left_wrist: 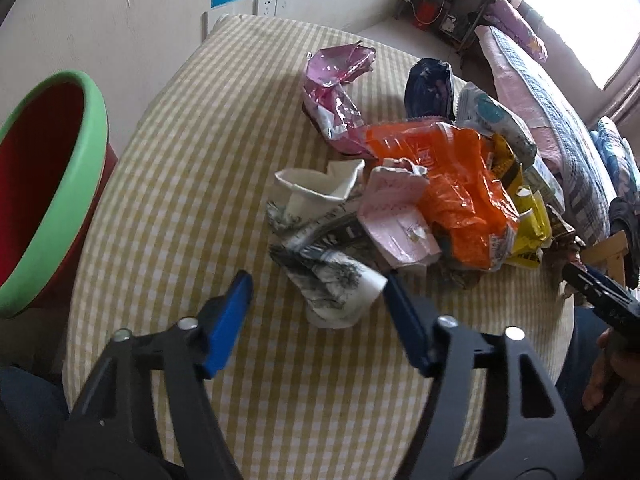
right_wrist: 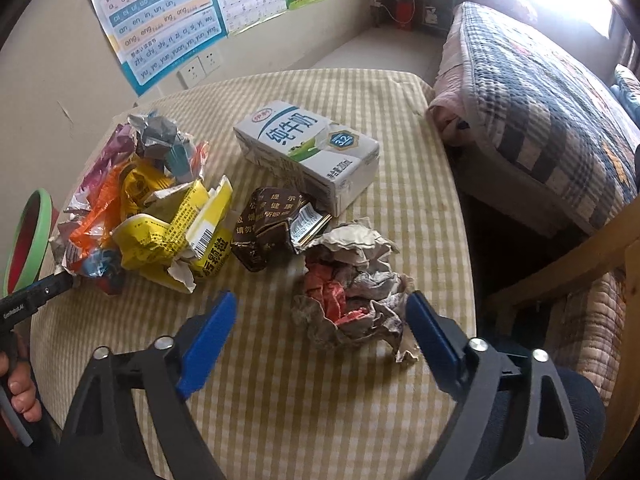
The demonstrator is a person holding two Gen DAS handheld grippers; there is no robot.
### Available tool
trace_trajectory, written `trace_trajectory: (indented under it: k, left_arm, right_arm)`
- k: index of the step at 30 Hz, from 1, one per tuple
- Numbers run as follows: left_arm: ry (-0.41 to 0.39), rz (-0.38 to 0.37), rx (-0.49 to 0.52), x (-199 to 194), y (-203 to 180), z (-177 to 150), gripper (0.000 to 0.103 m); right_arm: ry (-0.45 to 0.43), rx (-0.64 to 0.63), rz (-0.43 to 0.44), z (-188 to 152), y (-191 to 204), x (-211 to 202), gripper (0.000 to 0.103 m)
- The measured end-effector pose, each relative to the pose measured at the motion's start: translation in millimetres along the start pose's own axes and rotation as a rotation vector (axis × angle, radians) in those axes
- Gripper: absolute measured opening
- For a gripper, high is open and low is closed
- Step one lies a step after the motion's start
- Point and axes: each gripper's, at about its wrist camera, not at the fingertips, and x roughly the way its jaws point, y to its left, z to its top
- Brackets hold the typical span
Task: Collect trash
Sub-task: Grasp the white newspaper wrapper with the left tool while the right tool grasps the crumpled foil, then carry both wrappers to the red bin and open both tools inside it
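I have a crumpled paper cup [left_wrist: 332, 284] printed with an ink-style landscape lying between the jaws of my left gripper [left_wrist: 318, 284], on the checked cloth of the counter [left_wrist: 180, 184]. The jaws stand apart: the right-hand pad looks right at the cup's edge, the left-hand pad is clear of it, so nothing is clamped. My right gripper [right_wrist: 322, 312] straddles a ball of crumpled paper [right_wrist: 352, 292] with red print inside; its jaws are apart too, one pad just beside the ball, the other well clear.

I judge this the grasp step for both hands, with nothing collected from what lies here. Next I need to sink a little, close on each piece firmly enough to hold soft, springy paper (it may slip or unfold), then carry it to the green-rimmed red bin [left_wrist: 44, 208] off to the left of my left jaws.

Beyond the jaws sits the rest of the heap: an orange wrapper [left_wrist: 452, 184], a yellow packet [right_wrist: 176, 236] with a barcode and Chinese characters, a dark brown pack [right_wrist: 272, 232] with Chinese health-warning text, and a milk carton [right_wrist: 308, 152] reading 纯牛奶 with "3.2" on a badge. A wall poster [right_wrist: 160, 20] lists pinyin: "zhi chi shi", "yu ye yue yuan".
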Motion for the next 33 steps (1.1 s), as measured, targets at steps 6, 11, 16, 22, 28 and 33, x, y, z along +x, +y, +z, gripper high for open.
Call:
trace_trajectory:
  k: [6, 11, 16, 22, 28, 33]
  left_arm:
    - [0.004, -0.041, -0.003, -1, -1, -1, 0.039]
    - [-0.011, -0.053, -0.015, -10, 0, -4, 0.039]
    - [-0.03, -0.044, -0.01, -24, 2, -7, 0.039]
    - [-0.048, -0.051, -0.01, -37, 6, -10, 0.039]
    - [-0.077, -0.059, 0.001, -59, 10, -17, 0.039]
    - [-0.102, -0.065, 0.007, -75, 12, -20, 0.039]
  right_arm:
    - [-0.011, 0.004, -0.033, 1, -3, -2, 0.04]
    - [-0.009, 0.02, -0.003, 0, -6, -6, 0.035]
    - [-0.025, 0.007, 0.01, -2, 1, -18, 0.034]
    - [-0.035, 0.013, 0.02, -8, 4, -37, 0.034]
    - [-0.063, -0.011, 0.047, -18, 22, -57, 0.034]
    - [-0.11, -0.055, 0.078, -22, 44, -74, 0.034]
